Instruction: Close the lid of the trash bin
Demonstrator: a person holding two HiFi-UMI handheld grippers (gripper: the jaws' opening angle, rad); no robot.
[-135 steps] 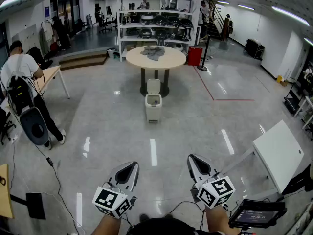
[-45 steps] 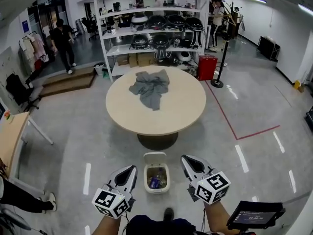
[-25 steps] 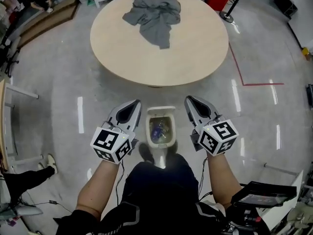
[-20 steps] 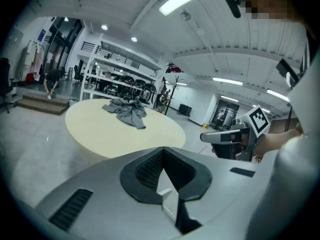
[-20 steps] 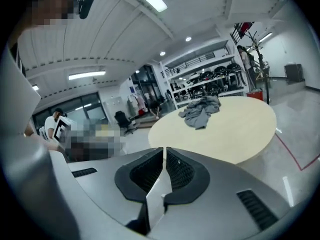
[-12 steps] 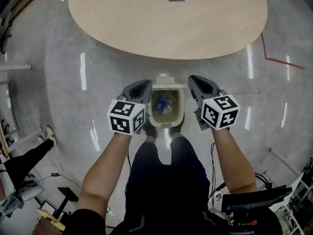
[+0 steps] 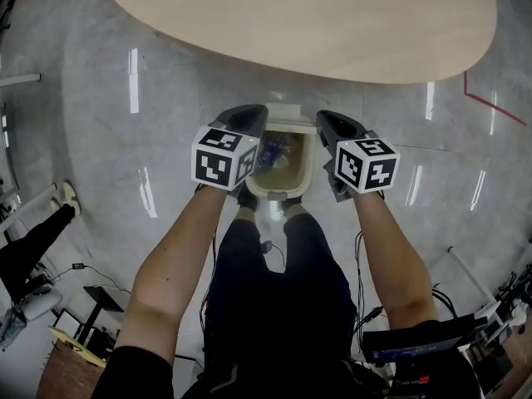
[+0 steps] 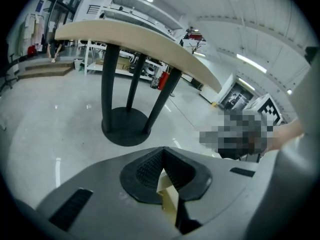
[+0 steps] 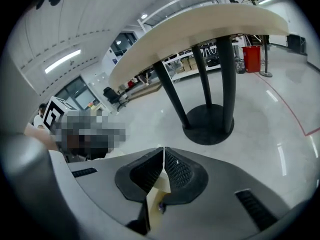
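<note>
The cream trash bin (image 7: 307, 171) stands on the floor just in front of the person's feet, its mouth open and rubbish showing inside. Its lid (image 7: 288, 110) stands raised at the far side, toward the table. My left gripper (image 7: 251, 115) hangs by the bin's left rim with its jaws shut and empty. My right gripper (image 7: 329, 121) hangs by the right rim, also shut and empty. In the left gripper view the left gripper (image 8: 162, 152) has its pads meeting, with a cream sliver of the bin (image 8: 169, 200) below. The right gripper view shows the same for the right gripper (image 9: 163, 151).
A round wooden table (image 7: 316, 15) stands just beyond the bin, on dark legs over a round base (image 8: 125, 127). Red floor tape (image 7: 492, 108) runs at the right. Another person's leg (image 7: 33, 243) is at the left. A tablet (image 7: 416, 339) hangs at the lower right.
The person has walked up to the bin and now looks steeply down on it. Both grippers have come forward and sit on either side of the open bin. The lid stays up.
</note>
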